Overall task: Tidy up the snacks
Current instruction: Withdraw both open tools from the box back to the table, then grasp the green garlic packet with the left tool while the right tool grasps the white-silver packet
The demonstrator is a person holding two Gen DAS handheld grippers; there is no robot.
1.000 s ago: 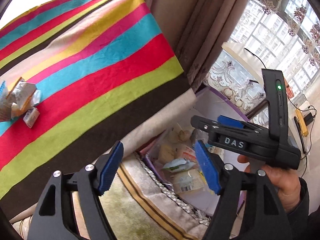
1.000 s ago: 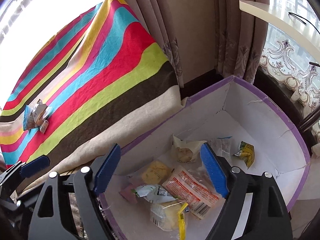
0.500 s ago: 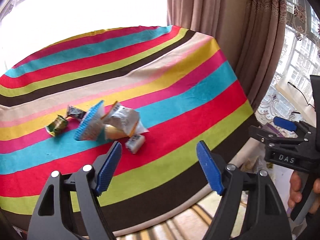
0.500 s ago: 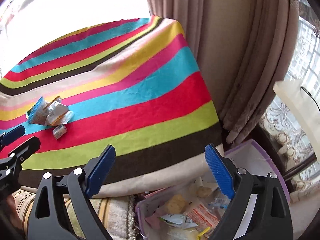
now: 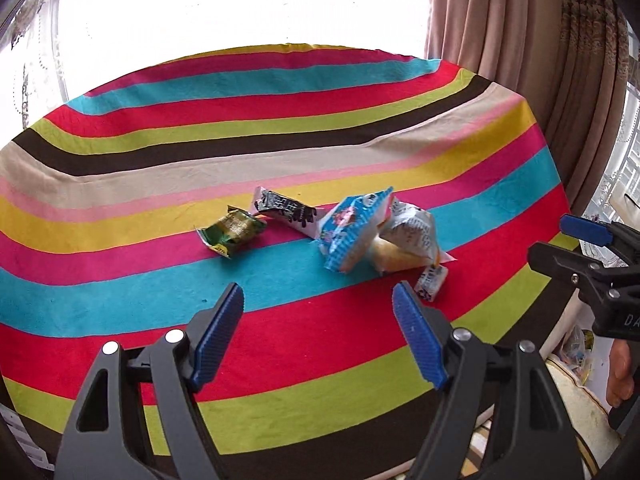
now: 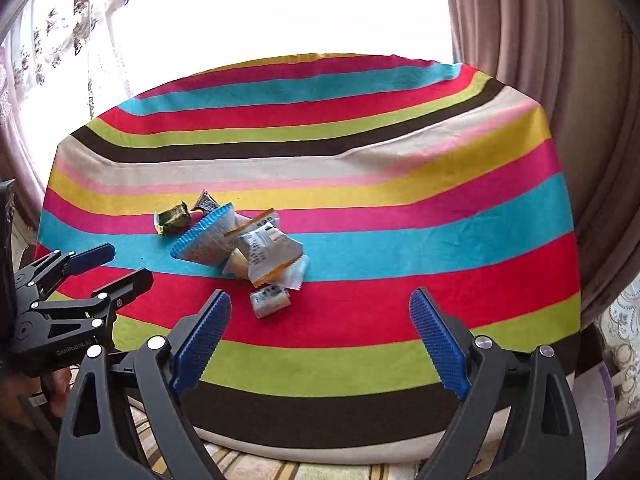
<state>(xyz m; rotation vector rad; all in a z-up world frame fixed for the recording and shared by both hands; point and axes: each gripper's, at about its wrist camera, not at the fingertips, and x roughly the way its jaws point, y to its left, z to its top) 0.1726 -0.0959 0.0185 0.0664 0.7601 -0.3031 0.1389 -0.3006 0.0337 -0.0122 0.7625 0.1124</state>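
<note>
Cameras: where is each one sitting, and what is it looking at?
Left wrist: on the left gripper, looking down at the snack pile on the striped cloth; the right gripper shows at the right edge.
Right wrist: on the right gripper, facing the same cloth; the left gripper shows at the left edge.
Shared: the pile, including the green packet.

Both grippers' views off the purple-rimmed box, now onto the snack pile (image 5: 360, 236) on the striped cloth (image 5: 280, 320).

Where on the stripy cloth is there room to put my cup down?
The far half of the cloth, behind the snack pile, is bare. So is the right side, toward the curtain, and the near red and green stripes in front of the pile. It is crowded only left of the middle, where the packets lie bunched together.
</note>
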